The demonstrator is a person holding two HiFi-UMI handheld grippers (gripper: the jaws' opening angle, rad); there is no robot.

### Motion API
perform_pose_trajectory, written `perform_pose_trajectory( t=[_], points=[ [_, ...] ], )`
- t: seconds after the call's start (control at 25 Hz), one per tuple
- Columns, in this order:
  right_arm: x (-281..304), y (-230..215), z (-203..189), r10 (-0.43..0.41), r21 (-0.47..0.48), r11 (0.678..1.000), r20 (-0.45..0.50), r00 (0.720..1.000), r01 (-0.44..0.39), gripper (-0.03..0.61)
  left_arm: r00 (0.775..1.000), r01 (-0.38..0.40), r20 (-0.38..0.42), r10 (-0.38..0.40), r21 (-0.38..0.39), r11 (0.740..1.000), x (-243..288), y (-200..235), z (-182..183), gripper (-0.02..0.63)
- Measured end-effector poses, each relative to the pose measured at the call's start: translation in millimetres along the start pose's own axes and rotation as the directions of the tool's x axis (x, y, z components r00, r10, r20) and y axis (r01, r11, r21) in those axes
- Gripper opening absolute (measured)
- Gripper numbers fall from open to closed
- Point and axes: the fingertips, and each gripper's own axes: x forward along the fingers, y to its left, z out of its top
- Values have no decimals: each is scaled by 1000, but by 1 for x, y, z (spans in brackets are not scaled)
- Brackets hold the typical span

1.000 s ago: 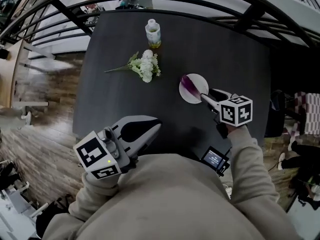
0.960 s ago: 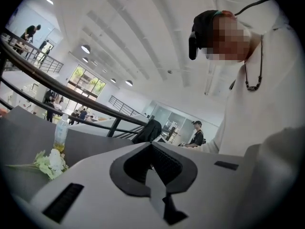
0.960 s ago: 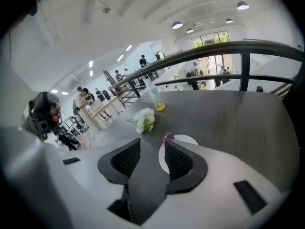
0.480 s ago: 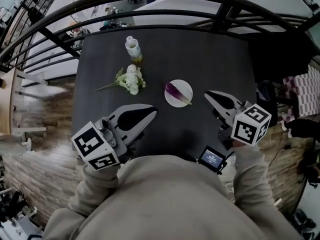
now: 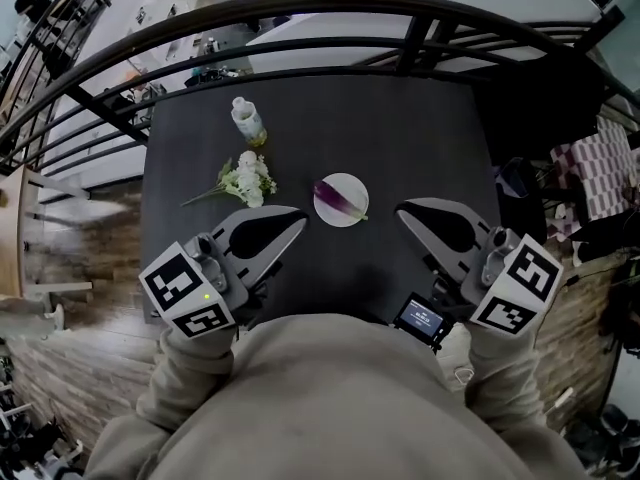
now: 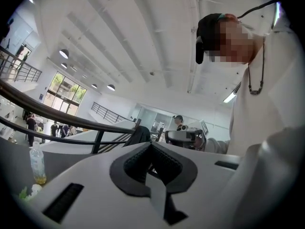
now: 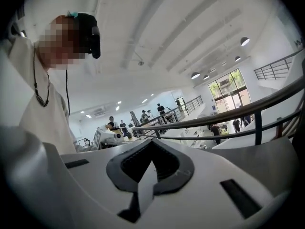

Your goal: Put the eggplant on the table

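Note:
A purple eggplant (image 5: 338, 199) lies on a small white plate (image 5: 351, 181) in the middle of the dark table (image 5: 420, 138). My left gripper (image 5: 300, 218) is held near my body at the table's near left, shut, with nothing in it. At the near right, well apart from the plate, my right gripper (image 5: 401, 211) is also shut and holds nothing. In the left gripper view the left gripper (image 6: 151, 145) points level with its jaws together. In the right gripper view the right gripper (image 7: 151, 146) points over the railing, jaws likewise together.
A bunch of white flowers (image 5: 243, 181) lies left of the plate, and a small bottle (image 5: 246, 121) stands behind it. A black curved railing (image 5: 300, 13) runs past the table's far edge. A small screen device (image 5: 424, 319) hangs at my waist.
The right gripper has drawn back from the plate toward my body, risen and shut, leaving the eggplant on the plate. The left gripper rose a little.

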Motion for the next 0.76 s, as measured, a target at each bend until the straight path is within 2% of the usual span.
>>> perform_pose_trajectory(
  t=[0.76],
  points=[
    [8, -12, -15, -19, 32, 999, -56, 998, 21, 15, 999, 16, -49, -19, -53, 998, 2, -7, -20, 5]
  ],
)
